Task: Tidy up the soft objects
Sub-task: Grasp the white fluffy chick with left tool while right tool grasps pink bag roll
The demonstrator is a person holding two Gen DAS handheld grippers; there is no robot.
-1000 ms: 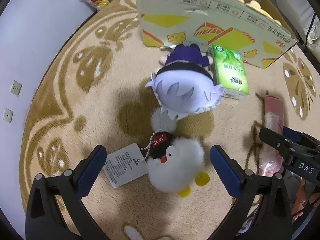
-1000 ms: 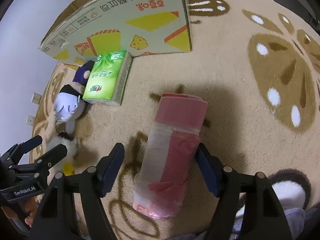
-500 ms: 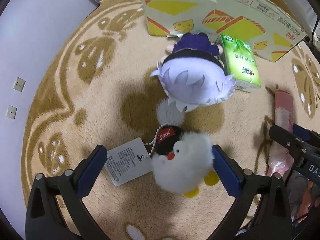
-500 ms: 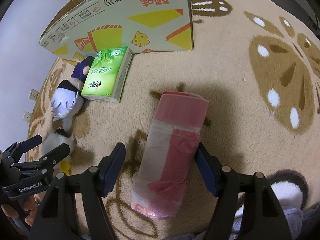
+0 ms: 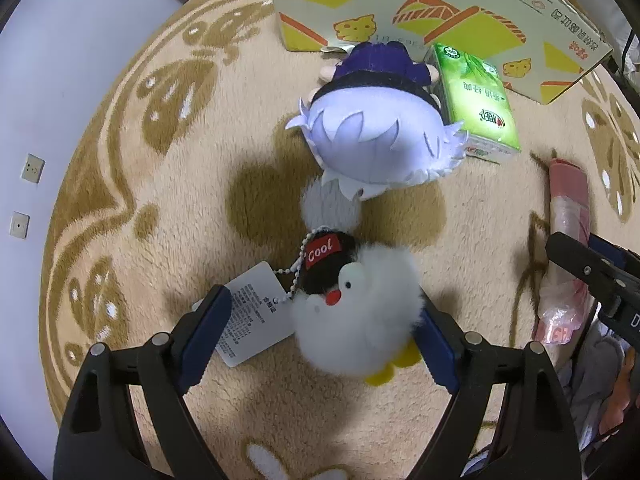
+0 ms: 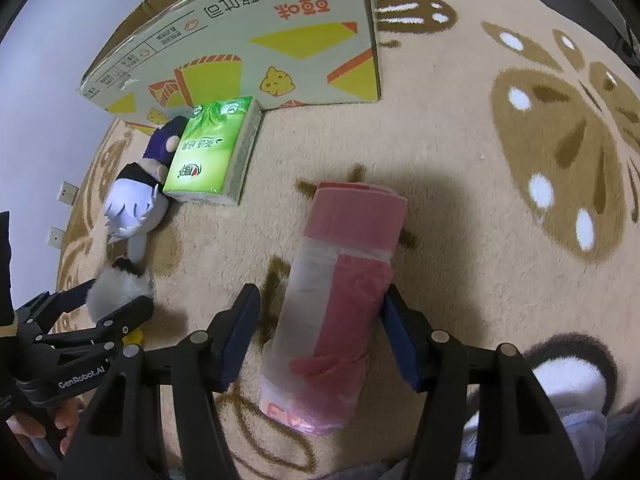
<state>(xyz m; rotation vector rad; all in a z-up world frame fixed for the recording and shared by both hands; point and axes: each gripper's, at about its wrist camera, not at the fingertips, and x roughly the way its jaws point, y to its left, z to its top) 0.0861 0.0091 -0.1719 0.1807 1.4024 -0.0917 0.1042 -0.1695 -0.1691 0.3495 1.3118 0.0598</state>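
Observation:
A white fluffy duck plush [image 5: 360,312] with a black "Cool" cap and a paper tag [image 5: 248,320] lies on the rug. My left gripper [image 5: 320,340] points down over it, jaws closing, the duck between them. The right pad brushes its fluff; the left pad sits over the tag, apart from the body. A pink roll of plastic bags [image 6: 344,280] lies between the closing jaws of my right gripper [image 6: 320,336]. There the right pad touches the roll and a gap shows at the left pad. In the right wrist view, the left gripper [image 6: 96,304] straddles the duck [image 6: 116,284].
A purple-haired plush doll [image 5: 380,140] lies just beyond the duck, against a green tissue pack [image 5: 476,96]. An open cardboard box [image 5: 440,8] stands behind them on the beige patterned rug [image 5: 160,184]. A wall with sockets [image 5: 32,168] runs along the left.
The left gripper has come closer to the duck and its jaws have narrowed around it. The right jaws have narrowed around the pink roll, which has not moved.

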